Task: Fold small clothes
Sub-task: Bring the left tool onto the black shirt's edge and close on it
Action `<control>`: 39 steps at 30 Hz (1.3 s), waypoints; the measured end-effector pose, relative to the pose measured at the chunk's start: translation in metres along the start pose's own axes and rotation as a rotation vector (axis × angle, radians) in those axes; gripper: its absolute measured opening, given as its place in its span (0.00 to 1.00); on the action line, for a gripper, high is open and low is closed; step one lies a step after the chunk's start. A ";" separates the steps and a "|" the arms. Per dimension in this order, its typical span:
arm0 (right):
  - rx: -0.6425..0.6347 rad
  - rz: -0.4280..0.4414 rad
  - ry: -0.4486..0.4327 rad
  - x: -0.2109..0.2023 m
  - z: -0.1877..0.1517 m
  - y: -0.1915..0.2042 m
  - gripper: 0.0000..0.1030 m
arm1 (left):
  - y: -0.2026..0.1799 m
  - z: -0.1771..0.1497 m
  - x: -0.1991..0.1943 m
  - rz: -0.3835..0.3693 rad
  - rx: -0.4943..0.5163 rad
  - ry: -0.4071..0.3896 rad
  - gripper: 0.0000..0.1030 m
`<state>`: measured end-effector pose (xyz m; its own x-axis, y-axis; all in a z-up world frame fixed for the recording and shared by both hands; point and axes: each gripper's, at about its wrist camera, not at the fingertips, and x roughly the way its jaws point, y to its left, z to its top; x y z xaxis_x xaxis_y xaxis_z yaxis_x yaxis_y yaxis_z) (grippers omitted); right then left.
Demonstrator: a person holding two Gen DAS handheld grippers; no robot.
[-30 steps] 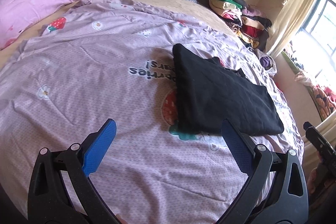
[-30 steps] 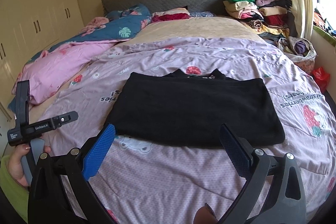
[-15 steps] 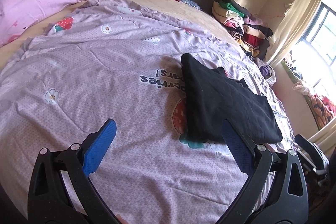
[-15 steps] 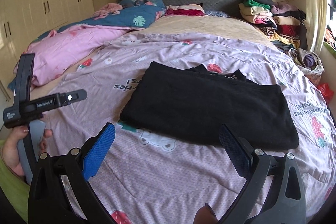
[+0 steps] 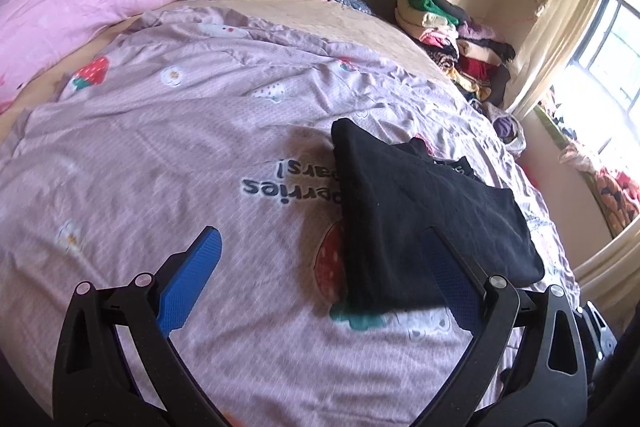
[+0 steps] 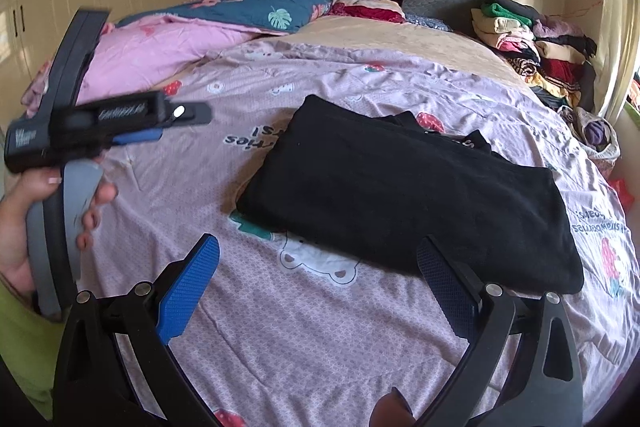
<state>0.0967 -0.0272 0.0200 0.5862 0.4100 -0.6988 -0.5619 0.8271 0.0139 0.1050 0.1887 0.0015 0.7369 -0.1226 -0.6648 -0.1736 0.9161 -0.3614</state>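
Where quilt (image 6: 360, 327) reads "berries" | black garment (image 6: 400, 187) folded

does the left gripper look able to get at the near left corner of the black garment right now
Probably yes: the left gripper is open and empty, the black garment lies flat on the quilt, and nothing stands between them.

The black garment (image 5: 420, 211) covers part of the printed lettering (image 5: 288, 183) on the purple bedsheet (image 5: 160, 147), so the words read incomplete. In the right wrist view the left gripper (image 6: 100, 123) is motion-blurred, its label unreadable. The bright window (image 5: 608, 59) at far right is washed out and cut by the edge.
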 end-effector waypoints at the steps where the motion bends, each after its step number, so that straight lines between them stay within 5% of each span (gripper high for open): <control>1: -0.003 -0.003 0.007 0.004 0.000 0.000 0.96 | -0.002 0.002 0.004 -0.001 0.010 0.004 0.91; 18: -0.192 -0.161 0.116 0.090 -0.011 0.016 0.96 | -0.020 0.022 0.079 0.043 0.085 0.107 0.91; 26: -0.202 -0.170 0.156 0.121 -0.011 0.010 0.96 | -0.024 0.033 0.101 0.057 0.098 0.130 0.91; 39: -0.304 -0.234 0.063 0.145 0.015 0.004 0.90 | -0.018 0.043 0.135 0.101 0.074 0.184 0.91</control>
<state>0.1883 0.0416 -0.0705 0.6875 0.1917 -0.7004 -0.5701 0.7399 -0.3572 0.2357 0.1717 -0.0541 0.5855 -0.0907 -0.8056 -0.1867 0.9519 -0.2428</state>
